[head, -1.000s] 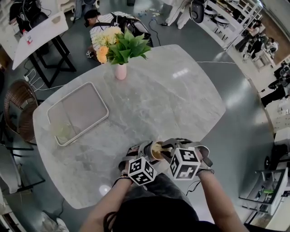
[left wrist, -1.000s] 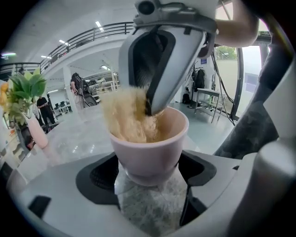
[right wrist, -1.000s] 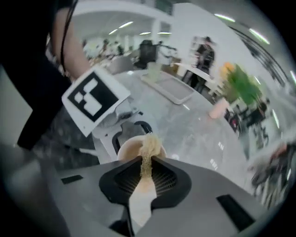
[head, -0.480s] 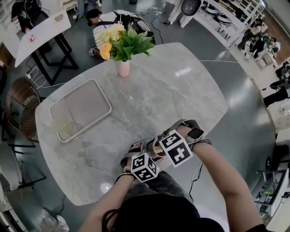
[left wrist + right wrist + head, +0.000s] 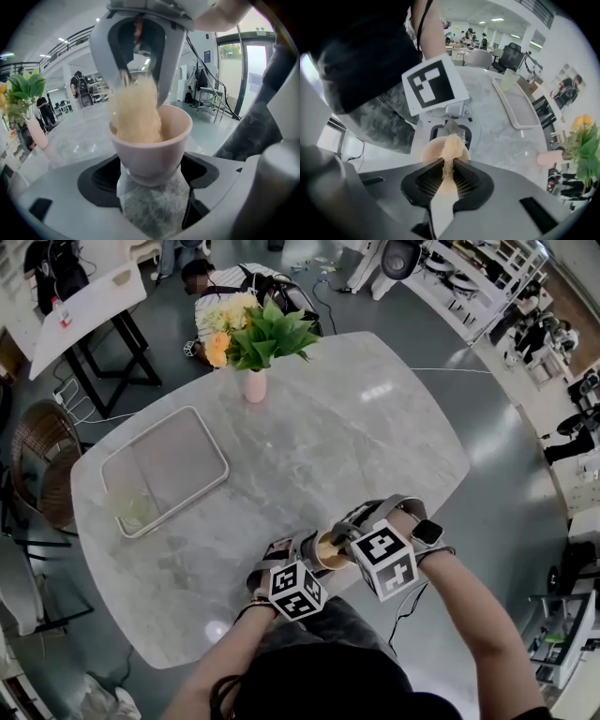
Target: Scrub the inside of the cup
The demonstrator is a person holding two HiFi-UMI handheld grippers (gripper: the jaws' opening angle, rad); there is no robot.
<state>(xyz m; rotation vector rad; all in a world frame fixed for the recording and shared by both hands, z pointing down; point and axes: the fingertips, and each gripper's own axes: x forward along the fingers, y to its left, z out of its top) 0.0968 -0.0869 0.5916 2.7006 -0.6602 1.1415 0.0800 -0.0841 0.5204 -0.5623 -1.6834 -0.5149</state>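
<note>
Shifted slightly rightward, it seems, the right hand-held gripper point(image 5: 446, 180), clenched on the scrubber point(image 5: 452, 145), should be pressed round the cup point(image 5: 154, 150) grasped by the left hand-held gripper point(image 5: 152, 187).

Right gripper point(image 5: 345, 542) rocks back to the right at the cup point(image 5: 324, 550); its marker cube point(image 5: 385, 562) sits lower and further right than half a second ago. Forearm point(image 5: 469, 607) now angles in from the right, not straight up as a second ago.

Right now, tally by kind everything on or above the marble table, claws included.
Claws: 2 (left claw, right claw)
Pink cup: 1
Scrubber: 1
Tray: 1
Pale tumbler, in the tray: 1
Flower vase: 1
Total: 7
</note>
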